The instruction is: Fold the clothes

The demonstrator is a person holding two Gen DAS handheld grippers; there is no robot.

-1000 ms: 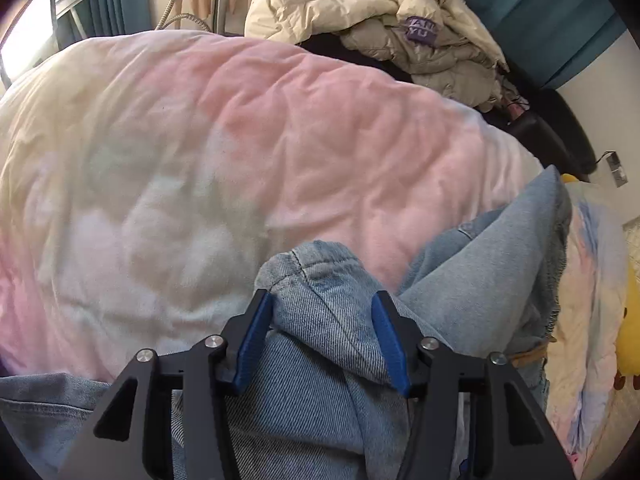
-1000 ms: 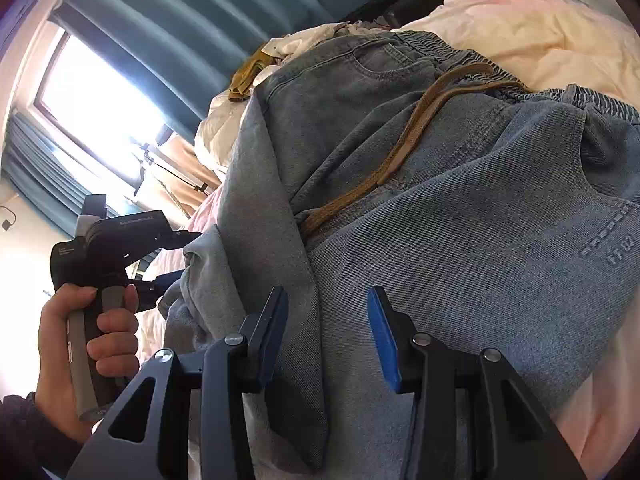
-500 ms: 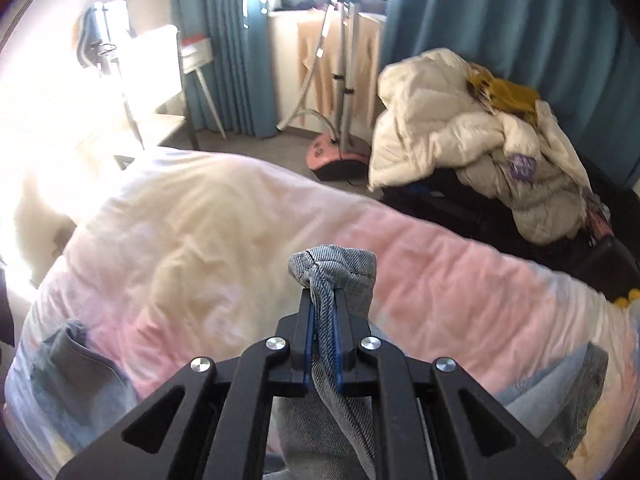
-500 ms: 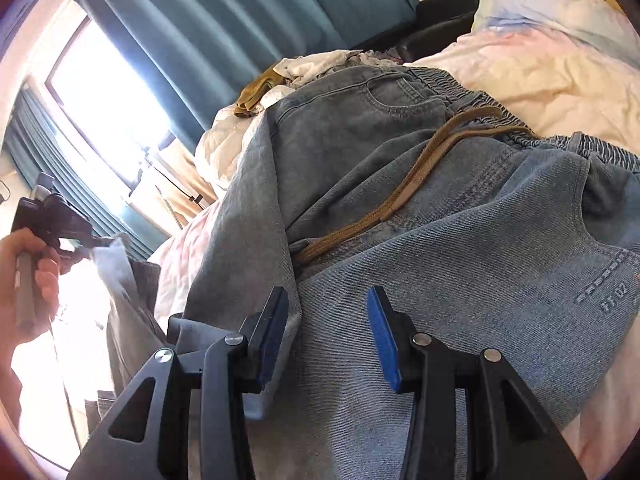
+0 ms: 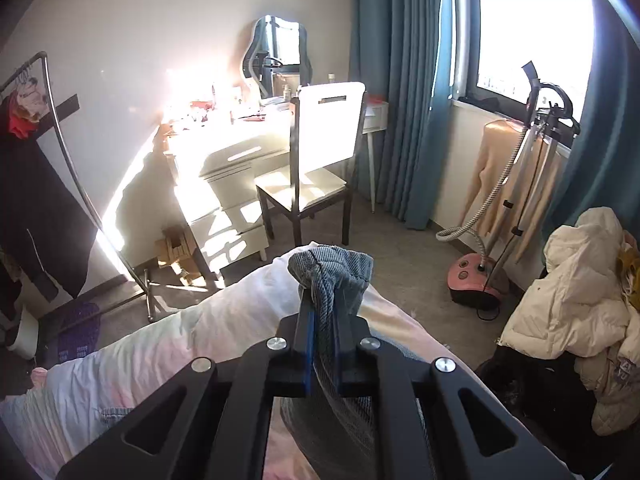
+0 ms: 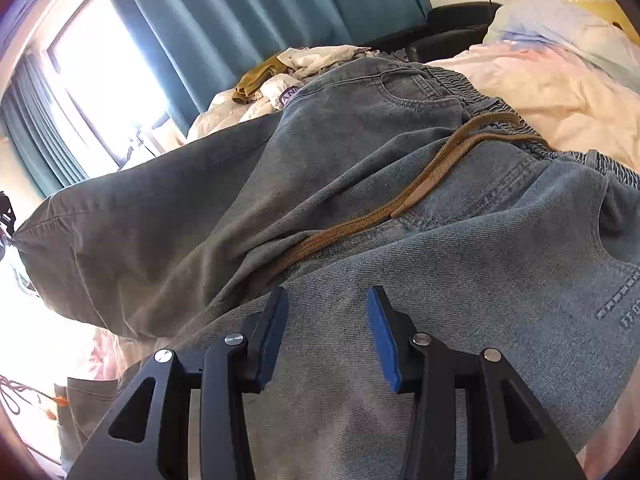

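Note:
A pair of blue denim jeans [image 6: 460, 248] with a brown drawstring [image 6: 400, 208] lies spread on the pale pink bed cover [image 6: 560, 80]. My right gripper [image 6: 328, 334] hovers open just above the denim near the waist, nothing between its blue pads. In the left wrist view my left gripper [image 5: 326, 312] is shut on the hem of one jeans leg [image 5: 332, 268], which bunches above the fingertips and hangs down behind them. That leg is lifted and stretched out to the left in the right wrist view, its end [image 6: 44, 220] at the frame edge.
Beyond the bed [image 5: 160, 352] stand a white chair [image 5: 316, 152], a dressing table [image 5: 240, 152], a clothes rack [image 5: 52, 152] and a pink garment steamer [image 5: 480, 276]. A heap of cream jackets [image 5: 580, 292] lies at the right. Teal curtains [image 6: 240, 20] hang by the window.
My left gripper shut on the jeans leg hem and has raised it, pulling the leg taut up and away from the bed. The right gripper stayed open over the waist area.

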